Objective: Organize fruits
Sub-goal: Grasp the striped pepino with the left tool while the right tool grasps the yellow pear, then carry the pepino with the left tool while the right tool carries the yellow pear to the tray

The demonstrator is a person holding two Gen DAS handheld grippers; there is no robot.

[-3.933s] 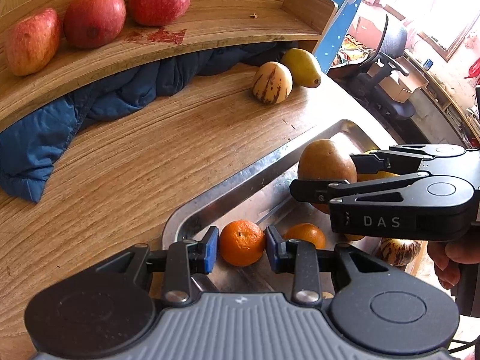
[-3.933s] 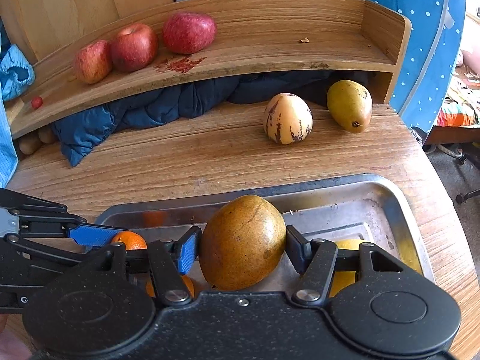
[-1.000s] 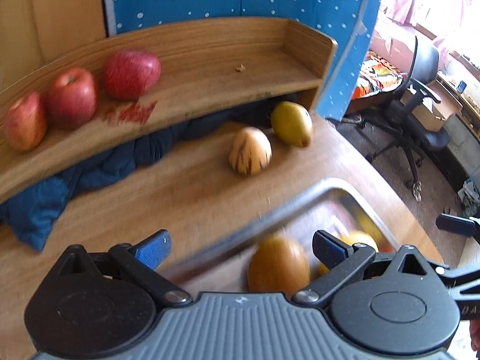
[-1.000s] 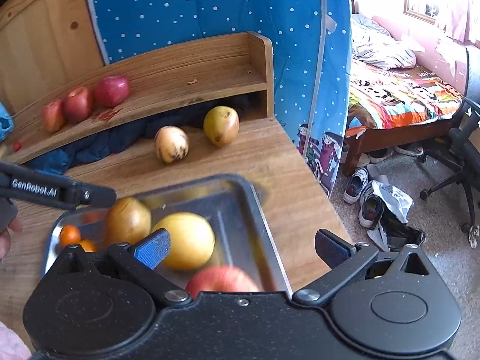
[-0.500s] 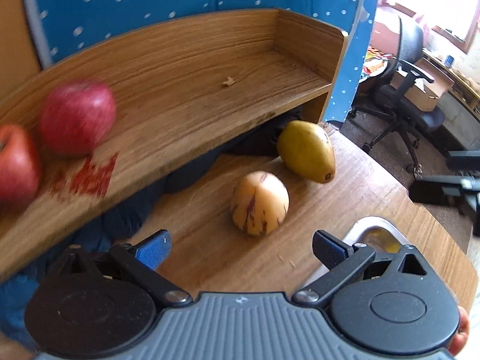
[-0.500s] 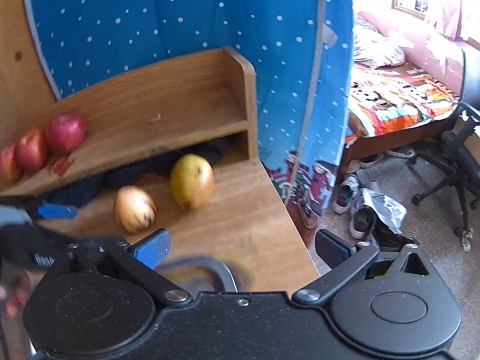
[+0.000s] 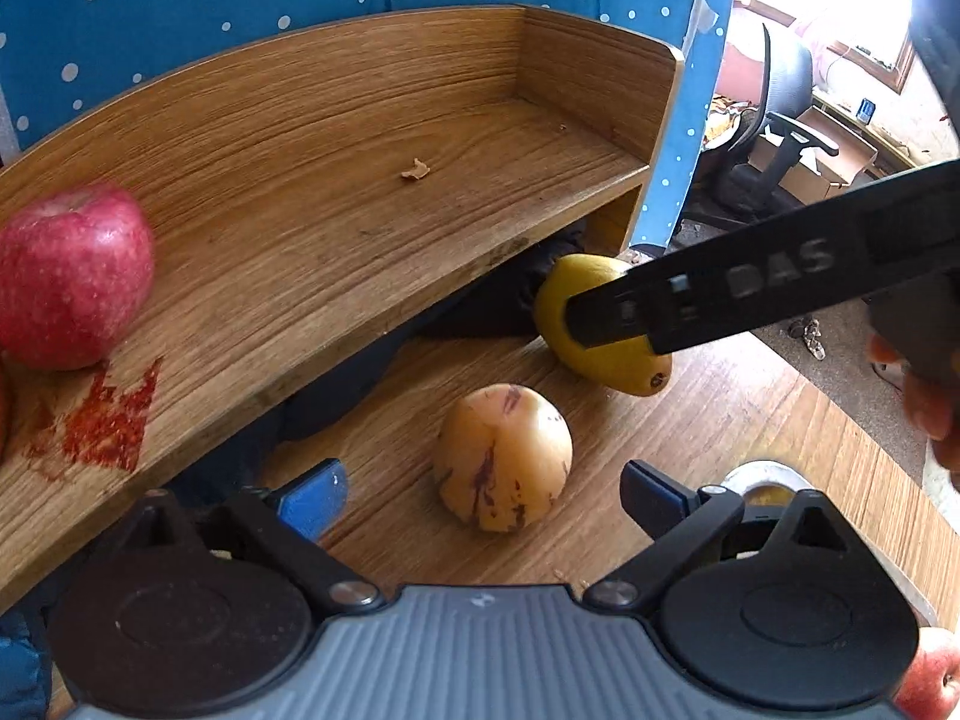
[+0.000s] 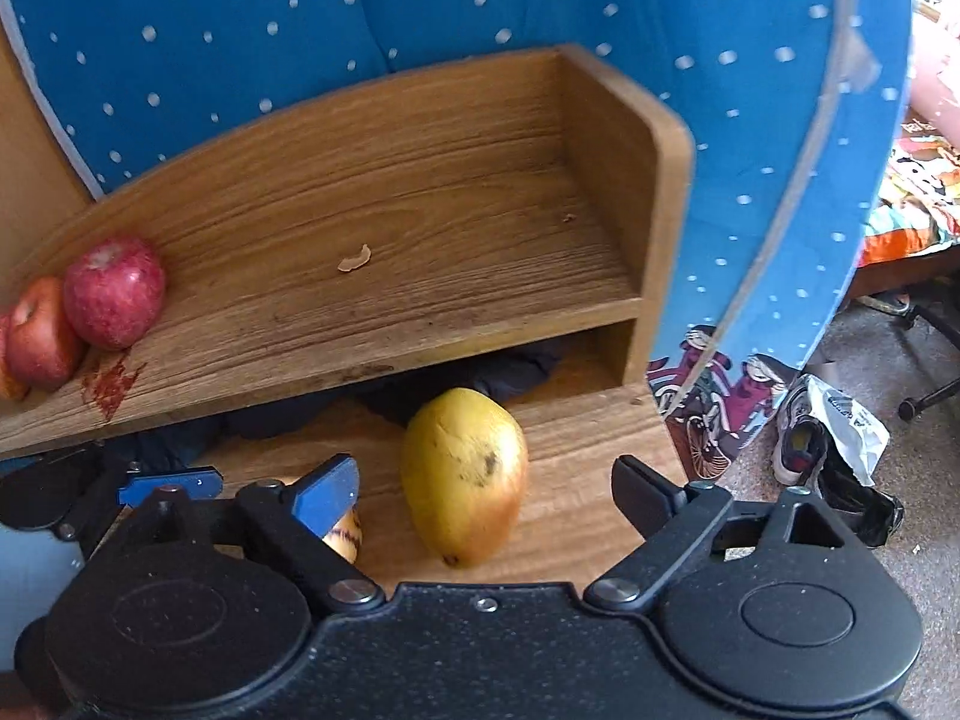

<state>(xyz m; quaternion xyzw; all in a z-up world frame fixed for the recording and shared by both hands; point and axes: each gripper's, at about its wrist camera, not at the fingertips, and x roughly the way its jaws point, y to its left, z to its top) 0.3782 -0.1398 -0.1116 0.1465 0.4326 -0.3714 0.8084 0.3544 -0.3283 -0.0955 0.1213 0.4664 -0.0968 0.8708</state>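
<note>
Wooden surface [image 7: 750,414] under the shelf [image 7: 360,180] carries both targets, so we hold the left gripper [image 7: 483,495] wide before the striped fruit [image 7: 503,457] and the right gripper [image 8: 483,495] wide around the yellow mango [image 8: 463,474], ready to grasp.

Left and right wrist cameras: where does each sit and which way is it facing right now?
Left wrist: rides the open left hand-held gripper, facing the striped fruit; the right one crosses at right.
Right wrist: rides the open right hand-held gripper, facing the yellow mango; the left one shows at left.
Shared: shelf, red apple, mango, striped fruit.
</note>
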